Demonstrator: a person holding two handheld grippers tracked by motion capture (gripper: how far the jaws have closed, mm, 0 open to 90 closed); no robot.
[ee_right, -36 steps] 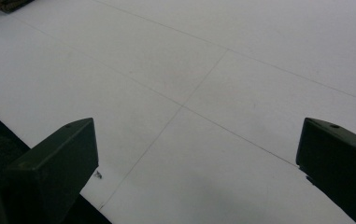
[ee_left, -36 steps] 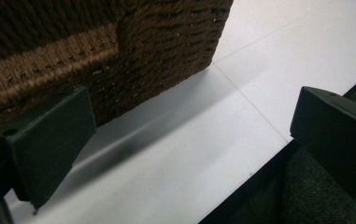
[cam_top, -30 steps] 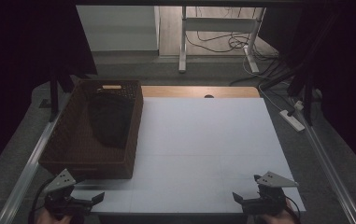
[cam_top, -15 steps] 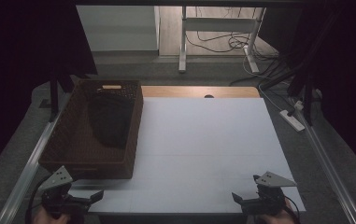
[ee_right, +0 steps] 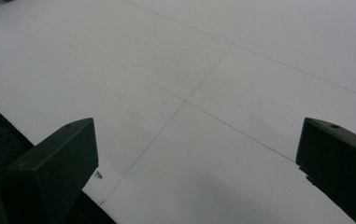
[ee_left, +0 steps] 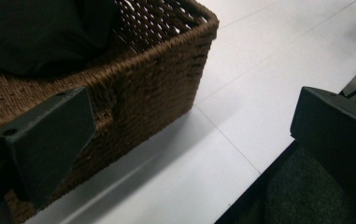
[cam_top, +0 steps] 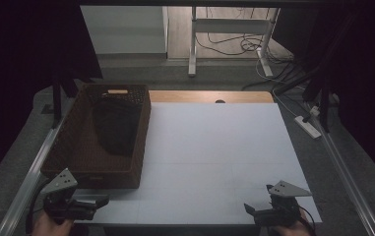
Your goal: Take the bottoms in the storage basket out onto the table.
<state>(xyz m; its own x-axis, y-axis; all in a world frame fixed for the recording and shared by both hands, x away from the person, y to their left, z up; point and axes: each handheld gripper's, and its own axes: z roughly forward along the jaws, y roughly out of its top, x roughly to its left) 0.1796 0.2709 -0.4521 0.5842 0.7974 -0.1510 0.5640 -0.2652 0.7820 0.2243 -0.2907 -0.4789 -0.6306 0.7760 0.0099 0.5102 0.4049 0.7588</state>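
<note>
Two grippers wait at the table's [cam_top: 214, 147] near edge, jaws spread and empty: the left gripper [cam_top: 89, 202] just beside the basket's [cam_top: 72, 147] near corner, the right gripper [cam_top: 259, 212] by the near right corner. A dark cloth [cam_top: 116, 125] lies inside the basket. Reaching it cleanly likely means lifting the left gripper over the woven rim, jaws kept wide.

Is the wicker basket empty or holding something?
Holding something: a dark cloth lies bunched inside the wicker basket; what it is, cannot tell.

A curtained lab recording rig: white table [cam_top: 214, 147], black drapes [cam_top: 22, 44], floor cables [cam_top: 224, 46], power strip [cam_top: 309, 126].
</note>
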